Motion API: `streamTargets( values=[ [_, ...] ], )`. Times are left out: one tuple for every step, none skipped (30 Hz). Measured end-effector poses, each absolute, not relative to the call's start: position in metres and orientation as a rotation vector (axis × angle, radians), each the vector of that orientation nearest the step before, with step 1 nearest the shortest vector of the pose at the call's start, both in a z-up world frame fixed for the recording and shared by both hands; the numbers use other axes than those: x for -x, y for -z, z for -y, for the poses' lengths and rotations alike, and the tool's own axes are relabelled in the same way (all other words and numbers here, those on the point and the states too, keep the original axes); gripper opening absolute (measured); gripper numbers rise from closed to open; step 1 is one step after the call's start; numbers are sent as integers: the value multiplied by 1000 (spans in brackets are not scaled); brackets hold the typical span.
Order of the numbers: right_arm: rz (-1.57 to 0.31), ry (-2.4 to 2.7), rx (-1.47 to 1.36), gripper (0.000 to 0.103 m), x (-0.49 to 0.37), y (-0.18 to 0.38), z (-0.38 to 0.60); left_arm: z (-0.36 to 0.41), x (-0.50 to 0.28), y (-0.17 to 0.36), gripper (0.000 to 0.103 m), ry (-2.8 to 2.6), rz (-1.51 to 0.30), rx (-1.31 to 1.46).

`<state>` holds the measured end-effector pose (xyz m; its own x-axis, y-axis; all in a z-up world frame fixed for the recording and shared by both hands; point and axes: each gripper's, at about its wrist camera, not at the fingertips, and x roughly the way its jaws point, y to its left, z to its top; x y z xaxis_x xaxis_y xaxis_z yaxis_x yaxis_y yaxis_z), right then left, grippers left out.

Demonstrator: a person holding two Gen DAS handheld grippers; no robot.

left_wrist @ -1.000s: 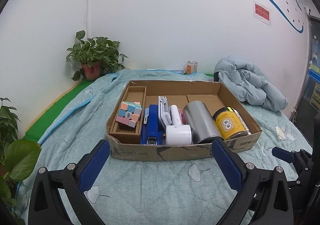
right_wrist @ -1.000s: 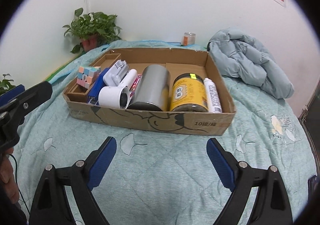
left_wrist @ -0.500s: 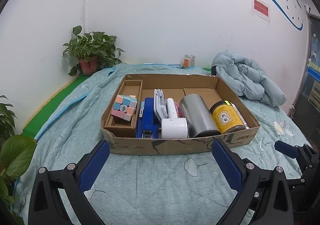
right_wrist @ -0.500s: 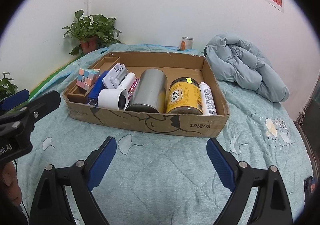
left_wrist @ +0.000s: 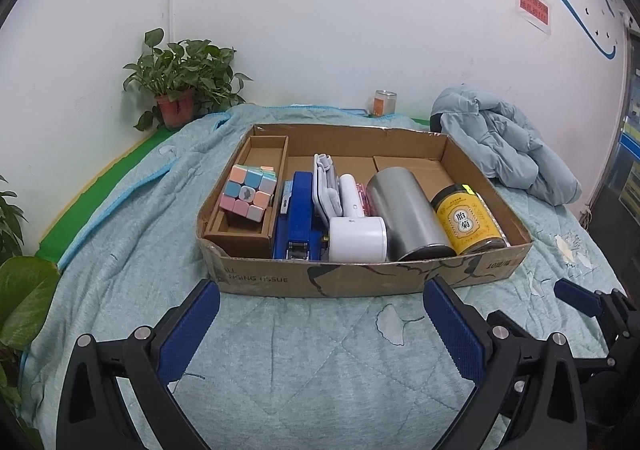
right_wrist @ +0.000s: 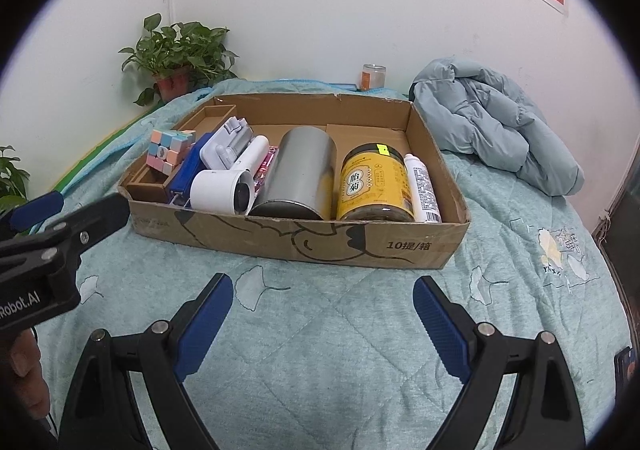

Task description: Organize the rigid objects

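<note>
Rigid objects lie packed side by side in a shallow cardboard box [right_wrist: 416, 250] on the bed's quilt [right_wrist: 320, 330]. From the left we find a pastel puzzle cube [left_wrist: 248, 191] in its own narrow cardboard compartment, a blue stapler [left_wrist: 298, 221], a white folding holder [right_wrist: 228, 143], a small white handheld appliance [right_wrist: 228, 189], a steel cylinder [right_wrist: 300, 177] on its side, a yellow-labelled jar [right_wrist: 374, 183] and a white tube [right_wrist: 424, 187] against the right wall. Both grippers hover over bare quilt short of the box. The left gripper [left_wrist: 320, 324] has its fingers spread wide with nothing between them; the right gripper [right_wrist: 322, 320] likewise stands wide and empty.

We judge the chief risks as follows. The items touch one another, so fingers pushed between neighbours may catch two at once or shove the row. The cylinder and jar are round and smooth; lifted off-centre they may roll or slip. The light box on soft bedding may slide or tip if its front wall is struck. The two grippers sit near each other and may collide when reaching for the same middle items.
</note>
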<state>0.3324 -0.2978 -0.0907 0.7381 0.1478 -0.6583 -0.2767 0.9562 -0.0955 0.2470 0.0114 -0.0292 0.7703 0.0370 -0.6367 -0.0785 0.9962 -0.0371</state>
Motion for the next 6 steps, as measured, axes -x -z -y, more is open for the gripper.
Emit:
streamTargets(
  values=[
    [-704, -235, 192, 92, -333, 91, 298, -11, -247, 31, 102, -60, -689, 64],
    [-702, -233, 193, 92, -334, 90, 298, -12, -247, 32, 102, -57, -688, 67],
    [-699, -233, 195, 92, -334, 90, 297, -12, -247, 34, 102, -48, -681, 72],
    [-698, -235, 198, 92, -335, 90, 297, -12, -247, 35, 102, -38, -679, 68],
    [-696, -237, 199, 92, -335, 90, 297, -10, -247, 36, 102, -32, -682, 55],
    [-693, -238, 201, 92, -335, 90, 296, -8, -247, 36, 102, -32, -682, 45]
  ],
)
